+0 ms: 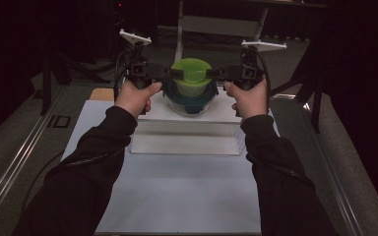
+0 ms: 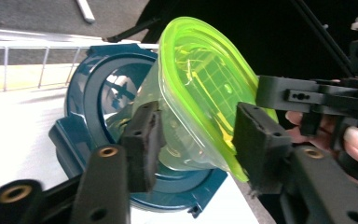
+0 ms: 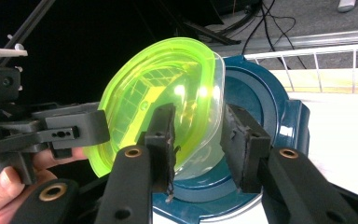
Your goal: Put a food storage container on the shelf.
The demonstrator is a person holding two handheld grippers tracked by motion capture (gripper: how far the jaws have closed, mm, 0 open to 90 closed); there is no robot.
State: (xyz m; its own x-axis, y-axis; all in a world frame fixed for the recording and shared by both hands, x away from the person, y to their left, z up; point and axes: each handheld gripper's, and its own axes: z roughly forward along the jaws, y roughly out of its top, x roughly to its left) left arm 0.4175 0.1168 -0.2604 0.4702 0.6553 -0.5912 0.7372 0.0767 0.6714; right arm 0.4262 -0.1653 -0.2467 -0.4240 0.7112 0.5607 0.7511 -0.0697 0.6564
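- Centrally, a clear container with a lime-green lid (image 1: 192, 70) sits between the two grippers, just above a blue-rimmed container (image 1: 191, 98) that rests on a white raised platform (image 1: 187, 114).
- In the left gripper view the green-lidded container (image 2: 200, 93) is tilted on its side against the blue one (image 2: 93, 88).
- The left gripper (image 1: 170, 73) reaches in from the left; its jaws stand well apart, either side of the container's edge (image 2: 193, 144), and whether the pads press it I cannot tell.
- The right gripper (image 1: 215, 73) comes in from the right, jaws part-open about the opposite rim (image 3: 196, 140); grip likewise unclear.
- Each gripper is held in a hand: left hand (image 1: 135, 97), right hand (image 1: 248, 98), both in dark sleeves.
- The platform stands on a white table surface (image 1: 187, 196).
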